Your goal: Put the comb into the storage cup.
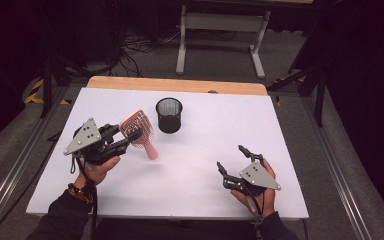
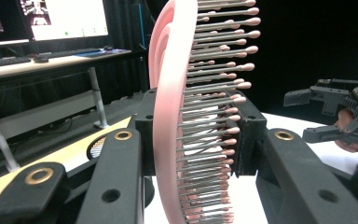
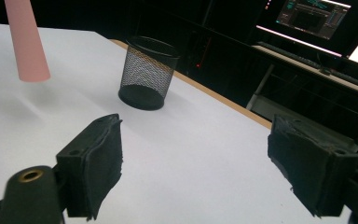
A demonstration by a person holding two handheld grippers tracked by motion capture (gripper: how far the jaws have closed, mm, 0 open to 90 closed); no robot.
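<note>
The left gripper [image 1: 121,134] held the pink hairbrush [image 1: 137,131] by its head, the fingers [image 2: 121,168] pressed on it from both sides, back on one side and bristles on the other. The brush was lifted off the white tabletop [image 1: 200,165], near the left side, with its handle slanting down toward the middle of the tabletop. Just beside the brush head, farther from the person, stood a black mesh cup [image 1: 169,115], upright on the tabletop. The right gripper [image 1: 232,160] hovered low over the near right part of the tabletop, well apart from the brush and the cup. Its fingers [image 3: 98,158] stood wide apart, with only bare tabletop between them.
</note>
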